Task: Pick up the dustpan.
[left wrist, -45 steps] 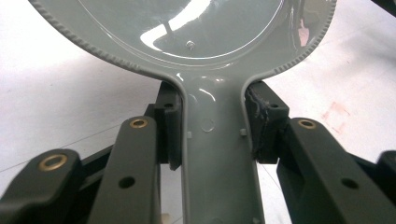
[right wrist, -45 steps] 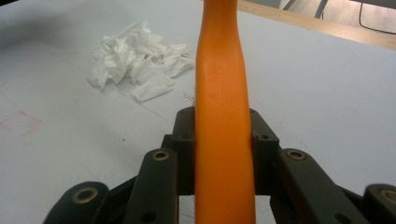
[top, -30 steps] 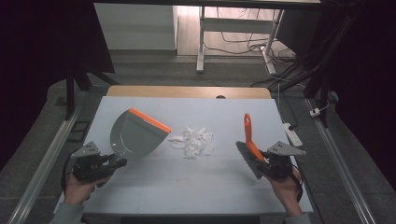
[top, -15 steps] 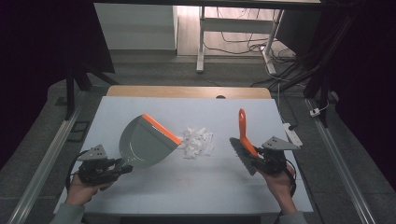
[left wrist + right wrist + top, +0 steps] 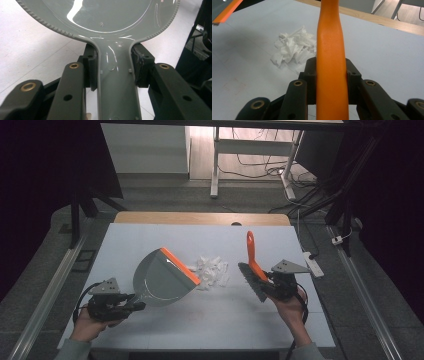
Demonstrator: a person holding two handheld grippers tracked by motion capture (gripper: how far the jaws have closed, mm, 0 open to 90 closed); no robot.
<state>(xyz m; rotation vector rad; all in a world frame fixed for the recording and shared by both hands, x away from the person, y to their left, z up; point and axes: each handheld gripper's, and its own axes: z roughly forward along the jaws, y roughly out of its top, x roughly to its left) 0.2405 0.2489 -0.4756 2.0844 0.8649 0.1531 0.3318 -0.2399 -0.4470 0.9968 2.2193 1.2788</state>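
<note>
White tabletop carries the paper scraps between the tools: the dustpan, clamped by the left gripper, touches their left edge, while the right gripper pinches the brush just beside their right.

We find the white table open at its far and near parts; mid-table, dustpan, paper scraps and brush obstruct passage.

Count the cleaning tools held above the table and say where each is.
2. A grey dustpan in the left claw, left of the paper scraps; an orange-handled brush in the right claw, right of them.
</note>
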